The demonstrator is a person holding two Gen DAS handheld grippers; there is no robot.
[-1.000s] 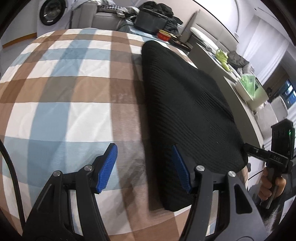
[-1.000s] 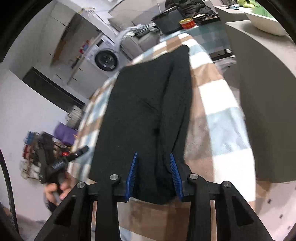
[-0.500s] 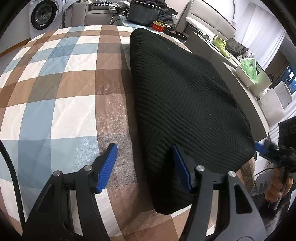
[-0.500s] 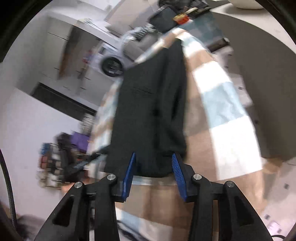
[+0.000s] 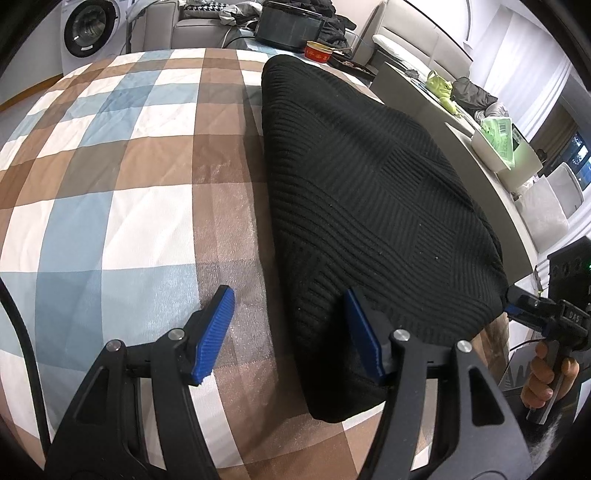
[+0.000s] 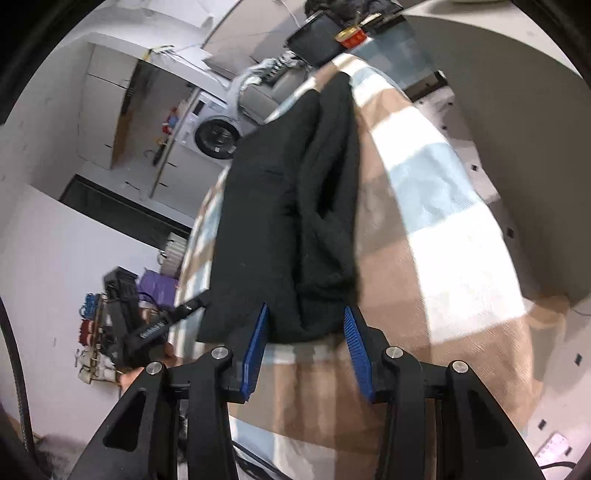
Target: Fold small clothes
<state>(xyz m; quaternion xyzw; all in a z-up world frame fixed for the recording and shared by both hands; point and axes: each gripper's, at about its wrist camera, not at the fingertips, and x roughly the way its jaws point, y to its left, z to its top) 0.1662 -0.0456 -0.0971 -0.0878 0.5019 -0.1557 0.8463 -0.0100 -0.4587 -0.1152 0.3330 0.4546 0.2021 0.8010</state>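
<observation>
A black ribbed knit garment (image 5: 369, 192) lies folded lengthwise on the plaid tablecloth (image 5: 129, 166). My left gripper (image 5: 291, 325) stands open astride the garment's near left edge: one blue pad is over the cloth, the other over the knit, and neither presses. My right gripper (image 5: 532, 306) shows at the garment's near right corner, held by a hand (image 5: 546, 380). In the right wrist view the garment (image 6: 280, 206) runs away from my right gripper (image 6: 304, 332), whose jaws are opening, the garment's near end just between the fingertips with the pads apart from it. The left gripper (image 6: 155, 328) is at the garment's left corner.
The table's near edge is just below both grippers. A grey counter (image 5: 461, 140) runs along the right with a white tray (image 5: 498, 144) on it. Beyond the table's far end are a red tin (image 5: 319, 51), a black box (image 5: 291, 22) and a washing machine (image 5: 86, 29).
The right gripper's jaws have widened off the garment's near end, and it has drawn back slightly and rolled. The left gripper has stayed open at the left edge.
</observation>
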